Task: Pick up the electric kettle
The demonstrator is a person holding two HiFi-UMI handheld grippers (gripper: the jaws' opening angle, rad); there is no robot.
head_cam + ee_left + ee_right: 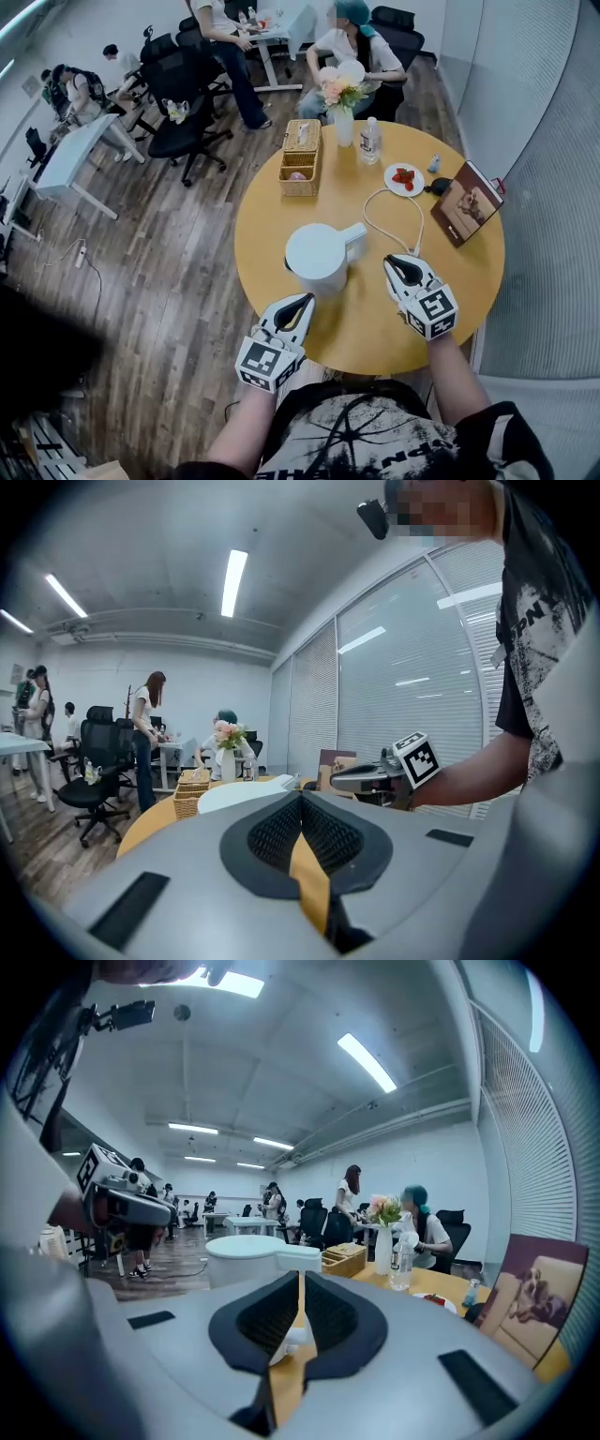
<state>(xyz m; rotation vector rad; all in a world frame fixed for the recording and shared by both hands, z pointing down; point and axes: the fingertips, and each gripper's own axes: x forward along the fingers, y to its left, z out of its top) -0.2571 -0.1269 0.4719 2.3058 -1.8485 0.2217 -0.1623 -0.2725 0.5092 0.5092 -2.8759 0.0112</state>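
Kettle (315, 253) dead ahead: white, upright, lid on, standing on the round yellow table (375, 328) near its front edge. Stubby handle, by the look of it, jutting out toward the right. Not lifted yet, not even touched.

Left gripper (296, 307) hanging at the table's near edge, just below and left of the kettle, claw pressed together, nothing in it. Right gripper (403, 267) over the table, off to the kettle's right on the handle side, claw squeezed down to a thin slit as well. White speck low in that slit, probably the cord (382, 223) lying underneath; impossible to call as pinched or merely seen through.

Looks like the approach, then. Spread the right claw wide before closing in, since nothing gets gripped with the pads together. Come at the handle from the right, one pad either side, square on rather than slanted. Squeeze firmly: smooth plastic, likely slippery, and heavy if filled. Mind the cord looping just beyond the right gripper, and stay clear of the strawberry plate (403, 178) and picture frame (466, 202) further off. Lift straight up, keep it level, bring the left claw alongside the body to steady if needed.
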